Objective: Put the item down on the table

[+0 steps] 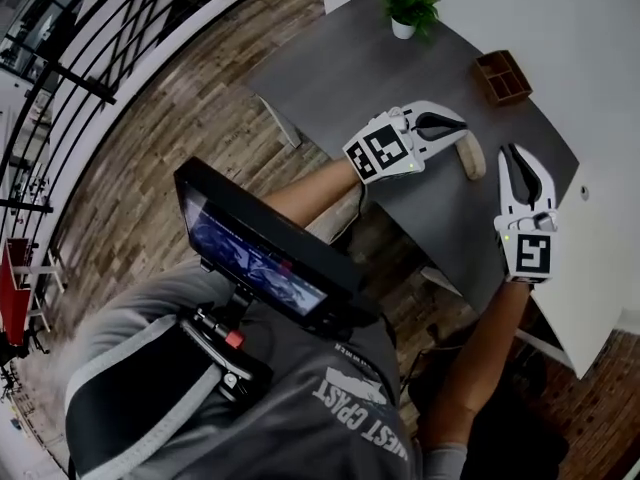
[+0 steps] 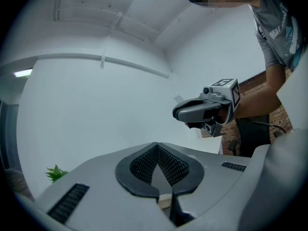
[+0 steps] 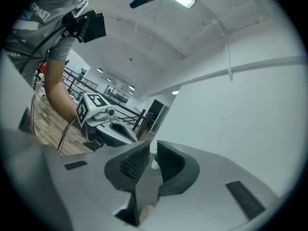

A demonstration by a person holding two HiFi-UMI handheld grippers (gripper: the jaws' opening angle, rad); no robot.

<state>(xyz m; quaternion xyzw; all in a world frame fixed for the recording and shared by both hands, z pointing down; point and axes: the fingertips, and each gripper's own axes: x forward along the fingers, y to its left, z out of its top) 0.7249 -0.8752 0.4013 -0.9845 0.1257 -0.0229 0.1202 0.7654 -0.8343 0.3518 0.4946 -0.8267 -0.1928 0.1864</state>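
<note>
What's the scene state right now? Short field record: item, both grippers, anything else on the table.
item: tan wooden piece, appears to lie on the table
left gripper: jaws together, nothing between them; beside the tan wooden piece, contact unclear
right gripper: jaws a thin gap apart, nothing between them; clear of the piece
also on table: potted plant at the far edge, small wooden tray
task status: item looks set down

Office space: table (image 1: pixel 380 78), potted plant (image 1: pixel 408 6)
</note>
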